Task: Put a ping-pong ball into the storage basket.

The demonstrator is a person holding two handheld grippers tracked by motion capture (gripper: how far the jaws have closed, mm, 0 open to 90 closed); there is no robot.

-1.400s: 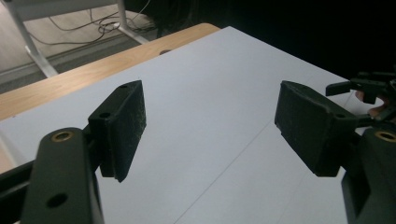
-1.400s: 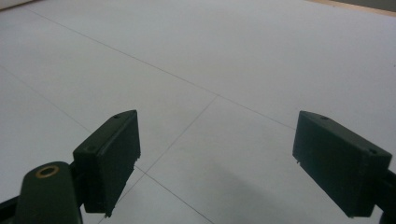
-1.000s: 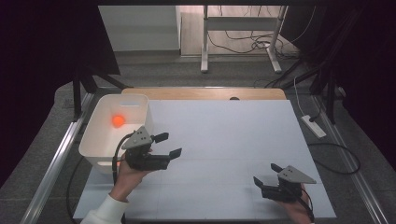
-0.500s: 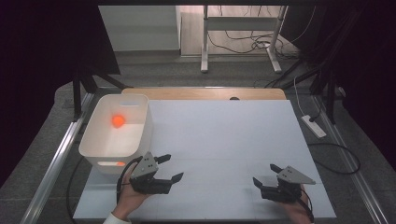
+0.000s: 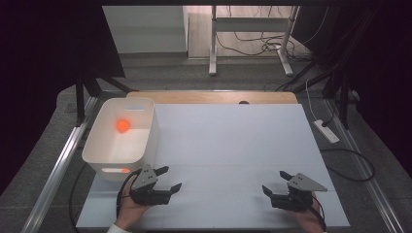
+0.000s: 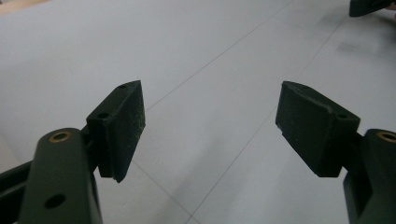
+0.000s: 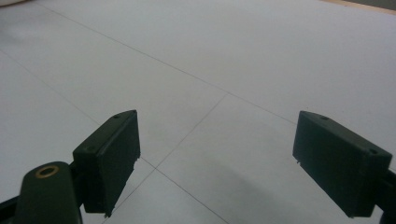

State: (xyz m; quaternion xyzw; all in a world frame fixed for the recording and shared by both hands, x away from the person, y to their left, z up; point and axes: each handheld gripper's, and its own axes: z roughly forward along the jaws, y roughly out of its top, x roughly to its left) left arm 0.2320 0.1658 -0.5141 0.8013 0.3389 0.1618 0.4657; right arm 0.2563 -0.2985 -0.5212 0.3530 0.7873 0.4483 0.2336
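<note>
Both forearms get chopped off by the bottom edge in the high view, so you only catch the left hand (image 5: 130, 209) and right hand (image 5: 302, 219). The tub (image 5: 121, 141) wall hides part of its floor, and the orange ball (image 5: 123, 125) inside is just a glowing blur. The orange mark (image 5: 115, 170) on the tub's front is too small to make out.

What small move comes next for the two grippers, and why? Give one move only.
Probably none beyond resting. The orange ball lies inside the white bin; the left gripper and right gripper sit low over the bare white table, jaws open with nothing between them, so the work looks finished.
</note>
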